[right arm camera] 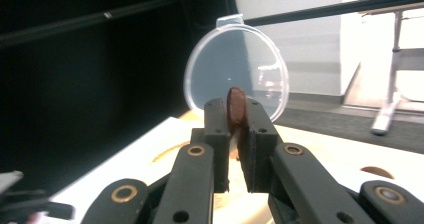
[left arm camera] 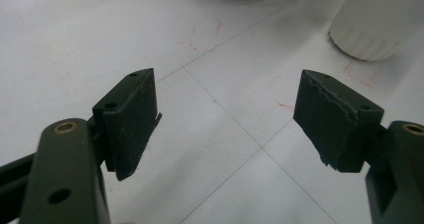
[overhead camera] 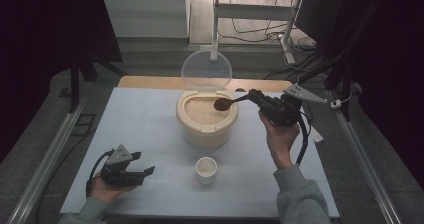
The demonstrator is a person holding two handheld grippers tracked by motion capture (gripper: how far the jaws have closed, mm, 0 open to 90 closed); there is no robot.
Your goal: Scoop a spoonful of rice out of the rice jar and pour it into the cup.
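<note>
In the right gripper view we see the two black jaws pressed close on the handle of a brown spoon point(right arm camera: 236, 106), whose bowl stands edge-on just past the jaw tips. From the high view, our right gripper point(overhead camera: 256, 97) holds that spoon point(overhead camera: 223, 104) out to the left, its bowl hanging over the opening of a round cream container point(overhead camera: 206, 119) filled with pale grain; we cannot tell whether the bowl touches the grain. The container's clear round lid point(overhead camera: 206, 70) stands flipped up at the far side, and in the right gripper view the same lid point(right arm camera: 235, 74) rises behind the spoon. Our right hand point(overhead camera: 278, 134) grips the tool from below, a grey sleeve point(overhead camera: 300, 194) running back to the near edge.

In the left gripper view our jaws stand wide apart with only the pale table point(left arm camera: 75, 39) between them, thin grid lines and small red marks crossing it. A white ribbed cup point(left arm camera: 375, 21) sits ahead at the upper right, apart from the jaws. From above, our left gripper point(overhead camera: 147, 171) rests low near the table's front left, cradled in our left hand point(overhead camera: 105, 189), pointing right toward the small white cup point(overhead camera: 206, 170), which stands in front of the container, well apart from it.
</note>
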